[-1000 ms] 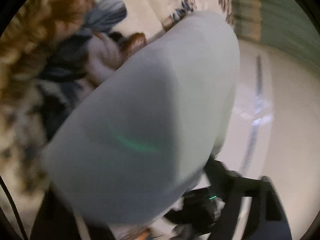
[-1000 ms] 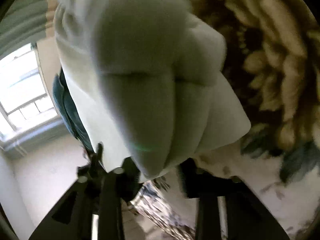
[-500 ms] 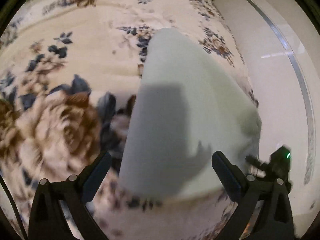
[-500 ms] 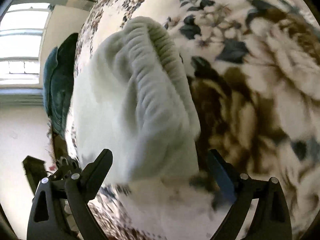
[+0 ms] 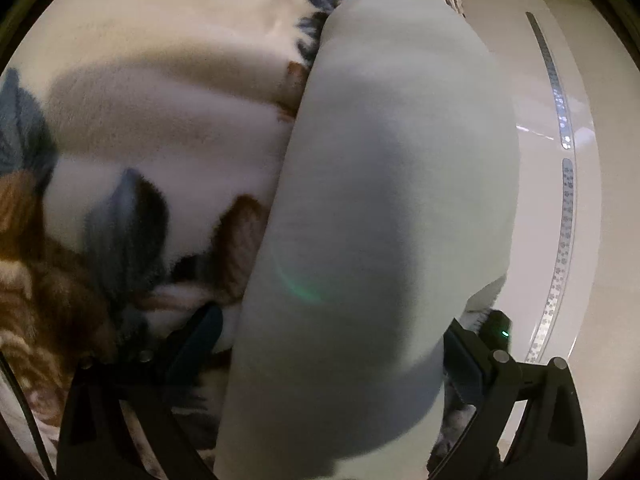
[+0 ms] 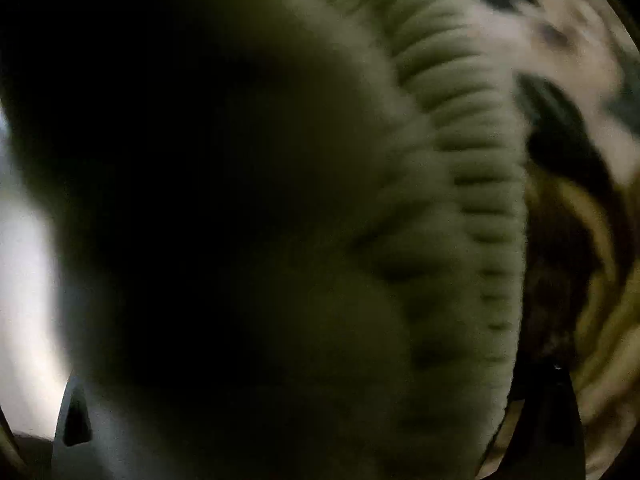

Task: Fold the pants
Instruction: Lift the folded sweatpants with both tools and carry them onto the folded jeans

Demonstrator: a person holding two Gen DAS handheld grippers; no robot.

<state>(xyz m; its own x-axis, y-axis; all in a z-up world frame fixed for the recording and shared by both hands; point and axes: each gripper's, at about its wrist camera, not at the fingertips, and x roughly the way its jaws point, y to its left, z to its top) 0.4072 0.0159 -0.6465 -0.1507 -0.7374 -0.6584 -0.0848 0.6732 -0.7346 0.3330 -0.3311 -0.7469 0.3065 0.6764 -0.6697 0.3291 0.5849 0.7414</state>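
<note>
The left gripper (image 5: 332, 364) is seen with fingers spread wide about the pants (image 5: 380, 220), a pale bundle lying on the floral bed (image 5: 160, 120); no clamp is evident. The right gripper (image 6: 316, 412) is crowded by the ribbed waistband (image 6: 468, 168); whether its fingers grip cannot be told. The fabric is judged soft, light and limp, best taken at the waistband.

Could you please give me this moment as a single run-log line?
step: folding | pants: pale, bunched on floral blanket | left tongs: open astride pants | right tongs: spread, ribbed waistband fills view
</note>
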